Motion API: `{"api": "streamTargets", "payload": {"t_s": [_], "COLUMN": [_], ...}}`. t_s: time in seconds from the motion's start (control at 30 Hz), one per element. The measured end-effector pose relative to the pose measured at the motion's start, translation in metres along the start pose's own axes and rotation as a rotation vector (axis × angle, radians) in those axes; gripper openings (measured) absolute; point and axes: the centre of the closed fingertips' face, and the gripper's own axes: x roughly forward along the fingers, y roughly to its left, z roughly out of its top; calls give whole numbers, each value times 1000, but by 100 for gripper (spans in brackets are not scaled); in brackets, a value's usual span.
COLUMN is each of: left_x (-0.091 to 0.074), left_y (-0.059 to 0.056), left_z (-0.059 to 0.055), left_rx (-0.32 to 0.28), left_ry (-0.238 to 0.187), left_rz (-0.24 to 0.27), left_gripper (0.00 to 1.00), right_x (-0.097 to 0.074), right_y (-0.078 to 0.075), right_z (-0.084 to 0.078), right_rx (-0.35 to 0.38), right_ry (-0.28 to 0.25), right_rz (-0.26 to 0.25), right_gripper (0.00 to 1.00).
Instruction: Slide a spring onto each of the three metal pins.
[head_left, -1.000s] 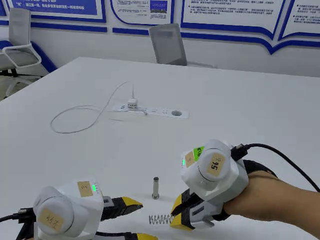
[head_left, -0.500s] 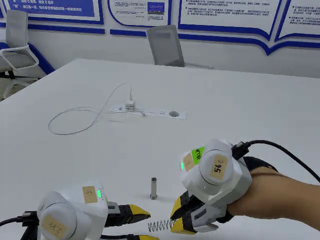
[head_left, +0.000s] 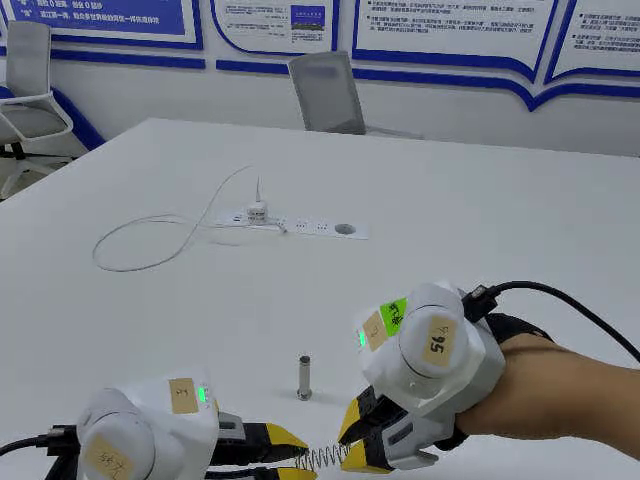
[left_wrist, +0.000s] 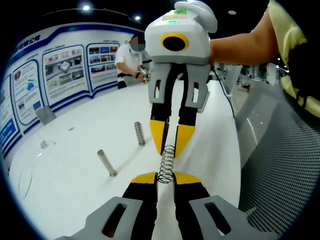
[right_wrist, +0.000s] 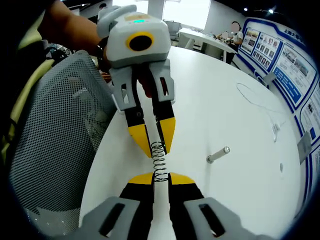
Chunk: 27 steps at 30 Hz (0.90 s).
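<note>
A small steel spring (head_left: 322, 458) hangs level between my two grippers near the table's front edge. My right gripper (head_left: 350, 443) is shut on its right end and my left gripper (head_left: 298, 458) is shut on its left end. In the left gripper view the spring (left_wrist: 166, 162) runs from my own tips (left_wrist: 165, 178) up to the right gripper (left_wrist: 171, 142). A bare metal pin (head_left: 304, 378) stands upright just behind the spring. In the left gripper view a second pin (left_wrist: 139, 133), with a spring around it, stands beyond the bare pin (left_wrist: 106, 162).
A white power strip (head_left: 300, 224) with a looping white cable (head_left: 140, 245) lies mid-table. A grey chair (head_left: 325, 90) stands behind the table's far edge. A mesh chair back (right_wrist: 65, 125) is close behind the front edge. A person (left_wrist: 131, 55) stands in the background.
My left gripper moved right and closed on the spring's free end. The right gripper lifted the spring slightly off the table. The head camera tilted a little.
</note>
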Motion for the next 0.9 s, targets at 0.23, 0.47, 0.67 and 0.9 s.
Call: {"api": "streamTargets", "payload": {"t_s": [0.23, 0.47, 0.67, 0.9], "left_x": [0, -1, -2, -2], "left_y": [-3, -6, -7, -6], "left_z": [-1, 2, 7, 7], "left_rx": [21, 28, 33, 16], "left_ry": [5, 2, -7, -12], "left_rz": [-21, -27, -27, -21], "left_gripper": [10, 10, 10, 10], "right_x": [1, 3, 4, -3], "right_y": [3, 5, 6, 4], "right_z": [0, -2, -6, -1], "right_rx": [-7, 5, 18, 40], "right_ry": [-1, 1, 3, -25], "right_rz": [9, 14, 14, 9], "right_gripper": [12, 13, 13, 12]}}
